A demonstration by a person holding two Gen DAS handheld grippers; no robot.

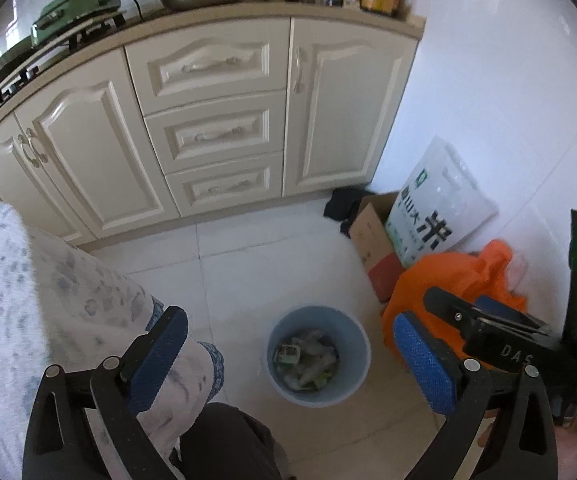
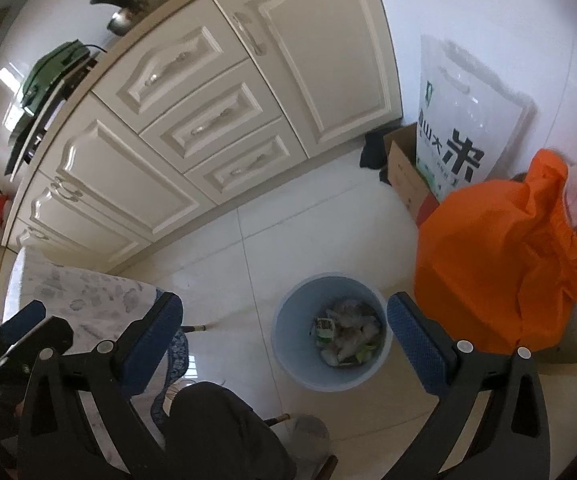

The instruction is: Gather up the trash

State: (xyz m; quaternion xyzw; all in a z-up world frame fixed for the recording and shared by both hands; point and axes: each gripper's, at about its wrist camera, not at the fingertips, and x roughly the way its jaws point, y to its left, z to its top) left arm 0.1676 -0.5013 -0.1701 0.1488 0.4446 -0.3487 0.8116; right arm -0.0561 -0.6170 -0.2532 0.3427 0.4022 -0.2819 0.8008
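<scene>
Blue bin (image 1: pixel 318 356) stands on the white tile floor (image 1: pixel 248 264), upright, near the cream cabinets (image 1: pixel 208 120). Inside it: crumpled wrappers and a small green-printed packet (image 2: pixel 325 327), lying at the bottom, bin well short of full. No loose scrap visible on the bare floor around it in either view.

Left gripper (image 1: pixel 292 360): jaws spread wide, nothing between the blue pads, bin seen through the gap below. Right gripper (image 2: pixel 284 344): likewise wide apart and empty, hanging above the bin's mouth. Neither touches the bin.

Beside the bin, toward the wall: a bulging orange bag (image 2: pixel 504 260), then a cardboard box (image 2: pixel 404 176) with a white rice sack (image 2: pixel 460 120) leaning in it. Dark cloth lies behind the box. A person's patterned garment and dark trouser knee fill the lower left of both views.

Judgement: with both grippers empty over a bin that already holds litter, the dropping step looks done. What may remain is unclear: possibly more pieces out of view, or handling the orange bag, if that counts as trash.
</scene>
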